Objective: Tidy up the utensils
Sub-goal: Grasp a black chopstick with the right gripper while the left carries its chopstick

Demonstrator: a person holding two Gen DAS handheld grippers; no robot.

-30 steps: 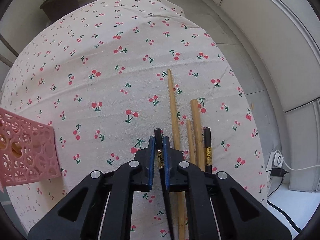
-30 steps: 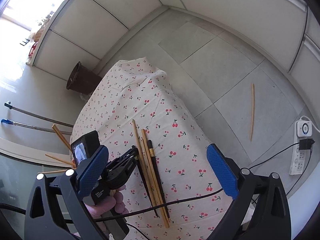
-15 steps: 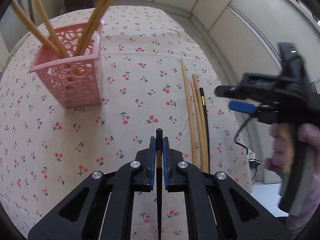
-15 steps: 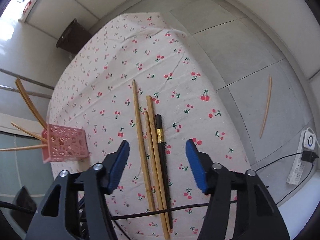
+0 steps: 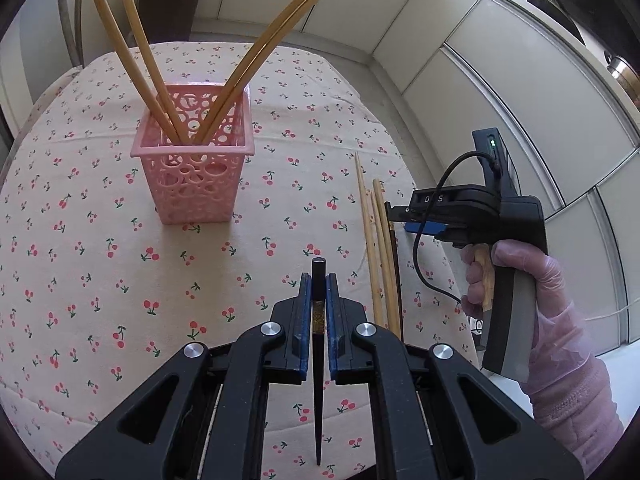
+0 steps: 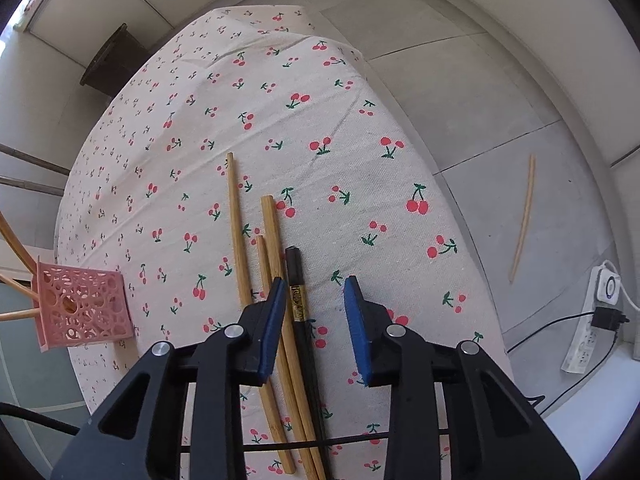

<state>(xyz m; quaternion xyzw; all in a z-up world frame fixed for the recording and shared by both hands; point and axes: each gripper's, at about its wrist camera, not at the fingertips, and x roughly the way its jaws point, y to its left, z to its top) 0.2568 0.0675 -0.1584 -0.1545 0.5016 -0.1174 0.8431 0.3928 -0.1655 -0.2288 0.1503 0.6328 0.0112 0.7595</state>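
My left gripper (image 5: 318,278) is shut on a black chopstick (image 5: 318,360) and holds it above the cherry-print tablecloth (image 5: 100,264). A pink perforated basket (image 5: 196,168) with several bamboo chopsticks (image 5: 248,68) standing in it is ahead to the left. My right gripper (image 6: 314,312) is open, low over a black chopstick (image 6: 298,300) that lies beside three bamboo chopsticks (image 6: 240,240) on the cloth. The black chopstick lies between the jaws, near the left one. The basket also shows in the right wrist view (image 6: 82,306).
One bamboo chopstick (image 6: 522,220) lies on the tiled floor beyond the table's right edge. A power strip (image 6: 596,312) with cables lies on the floor at the right. A dark bin (image 5: 168,12) stands behind the table. Cabinet doors line the right wall.
My left gripper has lifted and swung left with the black chopstick, so the basket now faces it. My right gripper has come down over the chopsticks on the cloth, its jaws narrower.
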